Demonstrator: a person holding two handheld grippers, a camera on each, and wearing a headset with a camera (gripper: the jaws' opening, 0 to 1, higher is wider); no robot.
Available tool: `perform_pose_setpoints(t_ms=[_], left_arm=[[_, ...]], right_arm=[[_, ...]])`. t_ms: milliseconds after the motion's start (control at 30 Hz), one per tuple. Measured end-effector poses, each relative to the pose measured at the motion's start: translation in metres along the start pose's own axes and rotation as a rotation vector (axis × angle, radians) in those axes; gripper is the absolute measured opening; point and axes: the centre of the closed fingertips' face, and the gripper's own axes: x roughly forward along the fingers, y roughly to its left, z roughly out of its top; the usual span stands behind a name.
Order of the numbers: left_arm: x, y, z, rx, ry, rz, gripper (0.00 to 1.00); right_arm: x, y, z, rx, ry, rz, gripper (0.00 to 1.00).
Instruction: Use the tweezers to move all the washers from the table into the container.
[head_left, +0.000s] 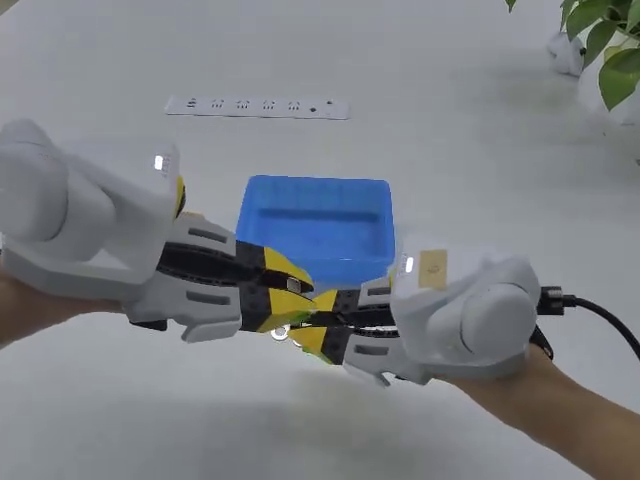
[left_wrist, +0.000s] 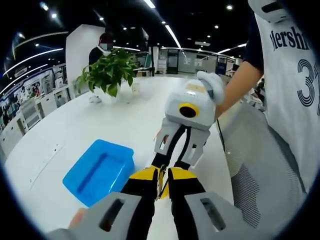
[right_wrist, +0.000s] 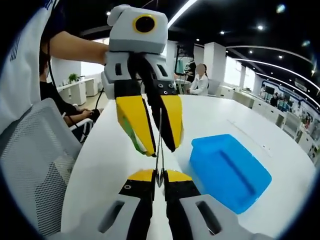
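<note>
My two grippers meet tip to tip on the white table (head_left: 450, 130), just in front of the blue container (head_left: 316, 224). The thin metal tweezers (right_wrist: 160, 142) run from my right gripper (right_wrist: 159, 178), whose jaws are shut on one end, up between the yellow fingers (right_wrist: 137, 122) of my left gripper (right_wrist: 160, 150). In the left gripper view its own jaws (left_wrist: 163, 179) stand close together on the tweezers (left_wrist: 161, 184), facing the right gripper (left_wrist: 186, 131). A small silvery piece (head_left: 280, 332), perhaps a washer, lies under the fingertips. The container (left_wrist: 99, 171) (right_wrist: 231, 171) looks empty.
A white power strip (head_left: 257, 106) lies on the table beyond the container. A potted plant (head_left: 607, 52) (left_wrist: 109, 70) stands at the far right corner. A mesh office chair (left_wrist: 260, 180) (right_wrist: 42, 170) sits by the table's near edge. People (right_wrist: 200, 80) sit further off.
</note>
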Motion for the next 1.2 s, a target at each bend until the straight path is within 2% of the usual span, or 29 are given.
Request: perform_pose_setpoints(t_ms=[67, 133, 267, 467, 867, 1100, 1200], left_arm=[[0.0, 0.0, -0.001, 0.012, 0.004, -0.003, 0.08], [0.0, -0.002, -0.003, -0.012, 0.01, -0.022, 0.08], [-0.001, -0.004, -0.004, 0.011, 0.017, -0.03, 0.07], [-0.001, -0.003, -0.008, 0.053, 0.032, -0.027, 0.06], [0.003, 0.0, -0.008, 0.092, 0.039, -0.025, 0.06], [0.003, 0.003, -0.012, 0.107, 0.055, -0.023, 0.06], [0.002, 0.003, -0.012, 0.111, 0.053, -0.027, 0.06]], right_arm=[[0.001, 0.005, 0.0, -0.002, 0.002, 0.021, 0.08], [0.001, 0.006, -0.001, -0.003, 0.005, 0.032, 0.08], [0.001, 0.009, -0.003, -0.033, 0.024, 0.054, 0.08], [0.002, 0.006, -0.007, -0.117, 0.067, 0.039, 0.09], [0.004, 0.002, -0.009, -0.09, 0.074, 0.035, 0.12], [0.008, 0.0, -0.011, -0.138, 0.096, 0.021, 0.16], [0.008, -0.001, -0.011, -0.142, 0.101, 0.023, 0.11]])
